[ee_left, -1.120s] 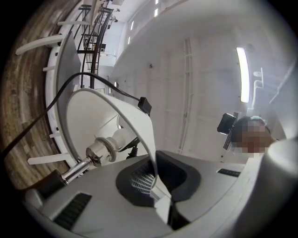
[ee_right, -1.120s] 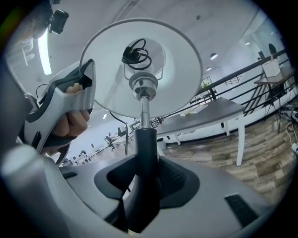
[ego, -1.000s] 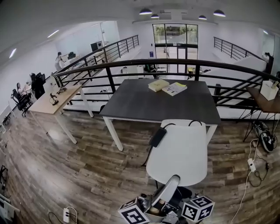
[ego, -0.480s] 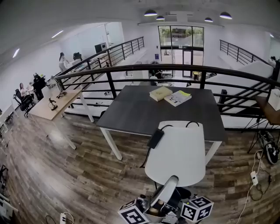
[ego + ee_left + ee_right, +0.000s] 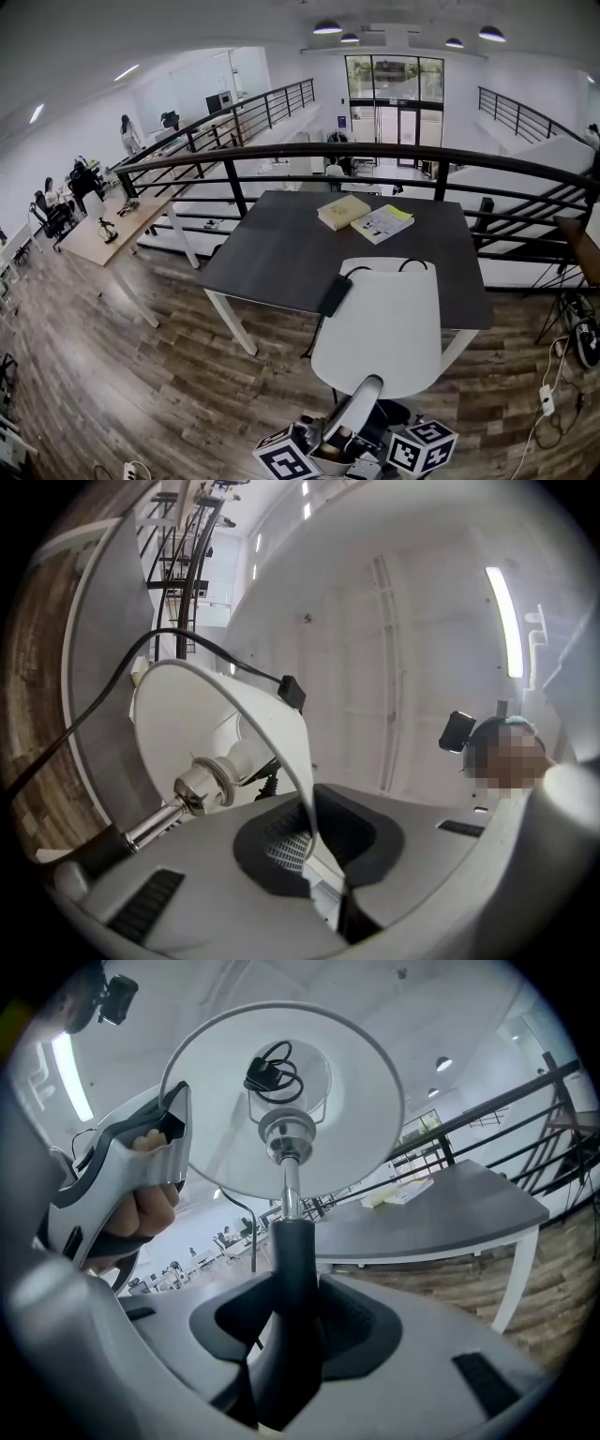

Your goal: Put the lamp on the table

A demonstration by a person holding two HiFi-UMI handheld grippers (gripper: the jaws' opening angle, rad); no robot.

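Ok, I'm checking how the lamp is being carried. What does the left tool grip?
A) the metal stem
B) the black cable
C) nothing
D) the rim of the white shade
D: the left gripper view shows the left tool shut on the thin rim of the lamp's white shade, with the stem off to one side of it.

People (image 5: 49, 192) are sitting at work beyond a black railing (image 5: 309, 148) while a dark desk (image 5: 281, 253) and a wooden desk (image 5: 117, 225) are standing on plank flooring (image 5: 141, 375) under pendant lights (image 5: 328, 28), marking this as an open-plan office.
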